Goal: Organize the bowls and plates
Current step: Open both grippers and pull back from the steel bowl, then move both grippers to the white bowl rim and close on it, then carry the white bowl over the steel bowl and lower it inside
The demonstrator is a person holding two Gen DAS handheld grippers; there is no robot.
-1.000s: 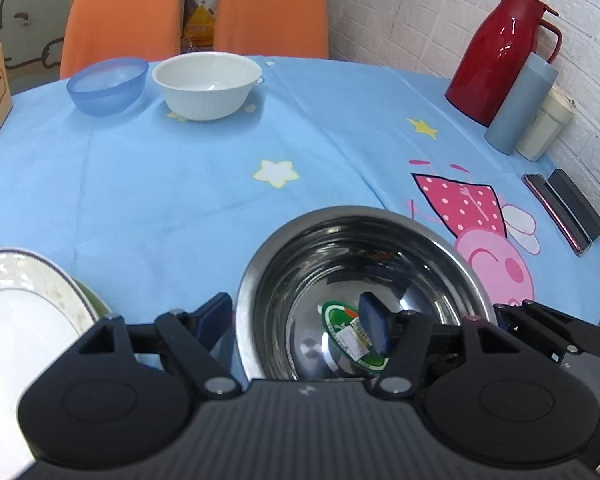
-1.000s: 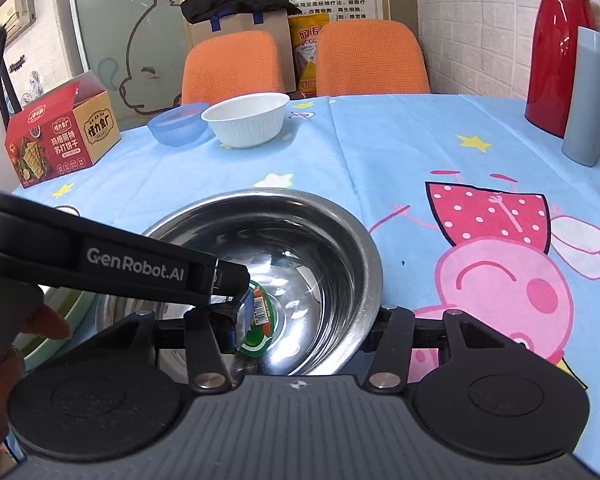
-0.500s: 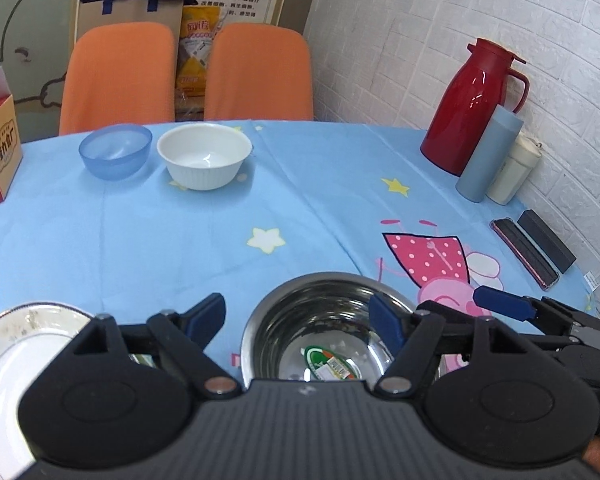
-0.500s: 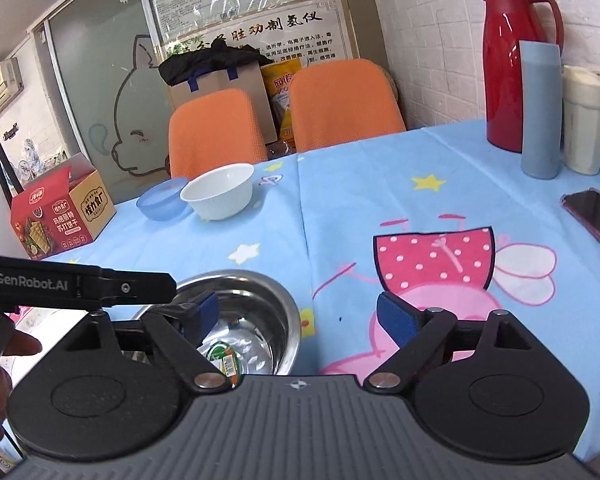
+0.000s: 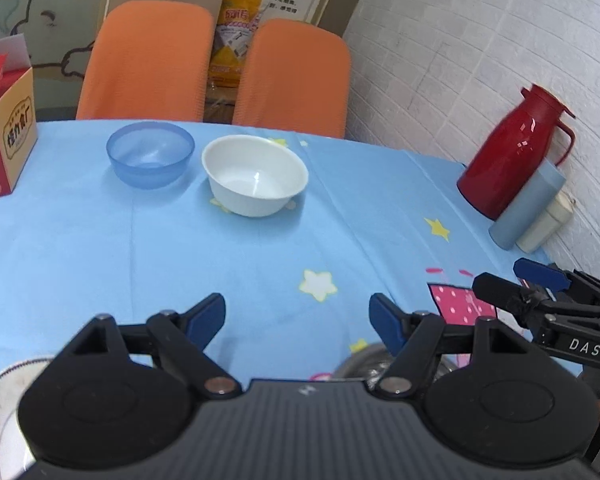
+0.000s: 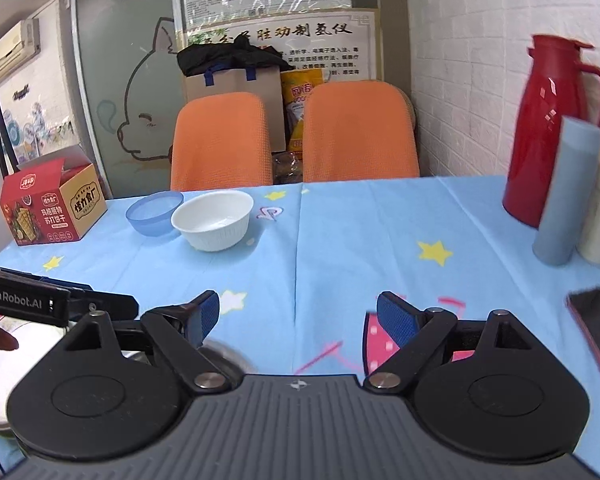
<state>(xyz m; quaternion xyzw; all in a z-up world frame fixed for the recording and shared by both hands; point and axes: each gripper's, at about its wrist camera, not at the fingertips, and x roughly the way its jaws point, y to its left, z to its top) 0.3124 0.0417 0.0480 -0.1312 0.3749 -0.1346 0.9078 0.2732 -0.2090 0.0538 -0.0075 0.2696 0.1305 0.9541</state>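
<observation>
A white bowl (image 5: 256, 174) and a blue plastic bowl (image 5: 150, 154) stand side by side at the far side of the blue tablecloth; they also show in the right wrist view, white bowl (image 6: 213, 220) and blue bowl (image 6: 155, 213). A steel bowl (image 5: 366, 360) lies near me, mostly hidden behind my left gripper (image 5: 300, 318), which is open and empty above the cloth. My right gripper (image 6: 298, 314) is open and empty too, with the steel bowl's rim (image 6: 224, 354) just below its left finger. A white patterned plate (image 5: 0, 412) lies at the lower left.
A red thermos (image 5: 512, 156), a grey-blue tumbler (image 5: 526, 210) and a cream cup (image 5: 546, 222) stand by the brick wall on the right. A red snack box (image 6: 52, 200) sits far left. A phone (image 6: 598, 332) lies at right. Two orange chairs (image 6: 292, 136) stand behind the table.
Both grippers have lifted up and back from the steel bowl. The bowl has dropped almost out of view beneath them, and the far bowls now sit nearer the centre.
</observation>
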